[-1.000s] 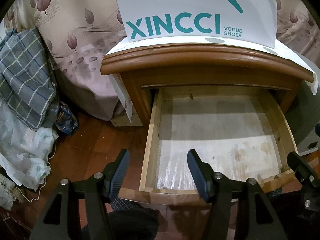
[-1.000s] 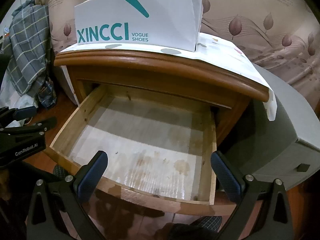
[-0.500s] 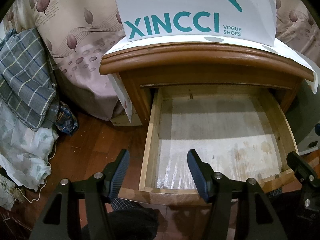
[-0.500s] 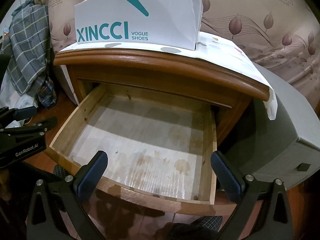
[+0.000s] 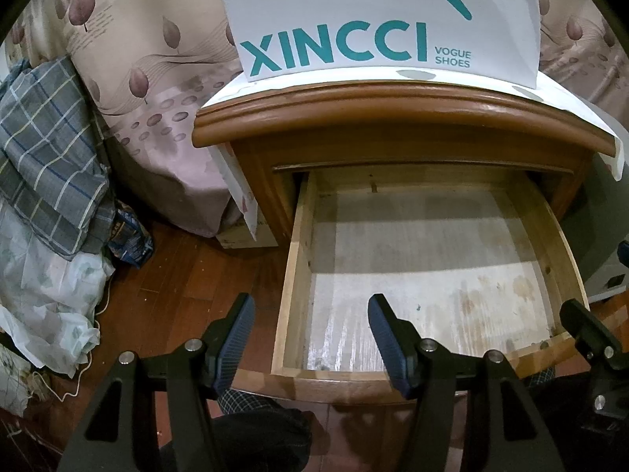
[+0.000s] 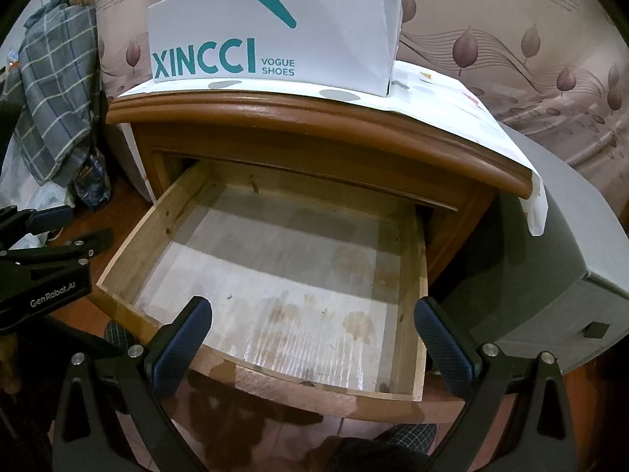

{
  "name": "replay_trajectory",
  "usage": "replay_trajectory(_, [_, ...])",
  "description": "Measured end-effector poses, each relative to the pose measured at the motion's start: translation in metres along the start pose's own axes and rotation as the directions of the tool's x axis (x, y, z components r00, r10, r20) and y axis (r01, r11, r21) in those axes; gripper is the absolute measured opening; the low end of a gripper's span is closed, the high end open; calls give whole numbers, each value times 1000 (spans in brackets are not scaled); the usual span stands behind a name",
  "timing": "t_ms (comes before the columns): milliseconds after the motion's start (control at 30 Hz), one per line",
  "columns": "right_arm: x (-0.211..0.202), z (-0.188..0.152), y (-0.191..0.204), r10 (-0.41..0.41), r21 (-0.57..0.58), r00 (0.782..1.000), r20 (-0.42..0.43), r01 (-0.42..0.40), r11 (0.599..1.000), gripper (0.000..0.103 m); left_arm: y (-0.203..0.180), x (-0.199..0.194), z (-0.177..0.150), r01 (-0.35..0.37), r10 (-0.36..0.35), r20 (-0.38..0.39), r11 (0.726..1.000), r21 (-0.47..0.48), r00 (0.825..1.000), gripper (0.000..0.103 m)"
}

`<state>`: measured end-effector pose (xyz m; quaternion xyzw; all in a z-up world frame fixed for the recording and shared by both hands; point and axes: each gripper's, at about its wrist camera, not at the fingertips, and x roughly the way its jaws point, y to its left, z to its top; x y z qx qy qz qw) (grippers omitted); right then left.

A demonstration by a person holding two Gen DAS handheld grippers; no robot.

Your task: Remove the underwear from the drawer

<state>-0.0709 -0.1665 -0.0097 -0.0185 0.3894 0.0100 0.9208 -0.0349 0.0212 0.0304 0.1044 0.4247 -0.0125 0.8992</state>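
Your left tool [image 5: 310,334] hangs half open over the front left corner of the pulled-out drawer [image 5: 295,275], gripping nothing. Your right tool [image 6: 312,338] stands wide open above the drawer's front edge, also bare. No underwear shows anywhere; only the stained liner [image 6: 275,283] lies inside. A shoe box [image 6: 275,31] sits on the nightstand [image 6: 314,118].
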Motion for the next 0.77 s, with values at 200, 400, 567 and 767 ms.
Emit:
replay_trajectory(200, [0, 0, 1, -1, -5, 1000, -2, 1, 1000, 102, 0, 0, 0, 0, 0, 2, 1000, 6, 1000, 61])
replay_trajectory(400, [0, -1, 1, -3, -7, 1000, -3, 3, 1000, 102, -2, 2, -1, -4, 4, -1, 1000, 18, 1000, 61])
replay_trajectory(567, [0, 0, 2, -4, -9, 1000, -3, 3, 1000, 102, -3, 0, -3, 3, -3, 6, 1000, 23, 1000, 61])
replay_trajectory(767, [0, -1, 2, -3, -10, 1000, -4, 3, 1000, 102, -4, -1, -4, 10, -11, 15, 999, 36, 1000, 61])
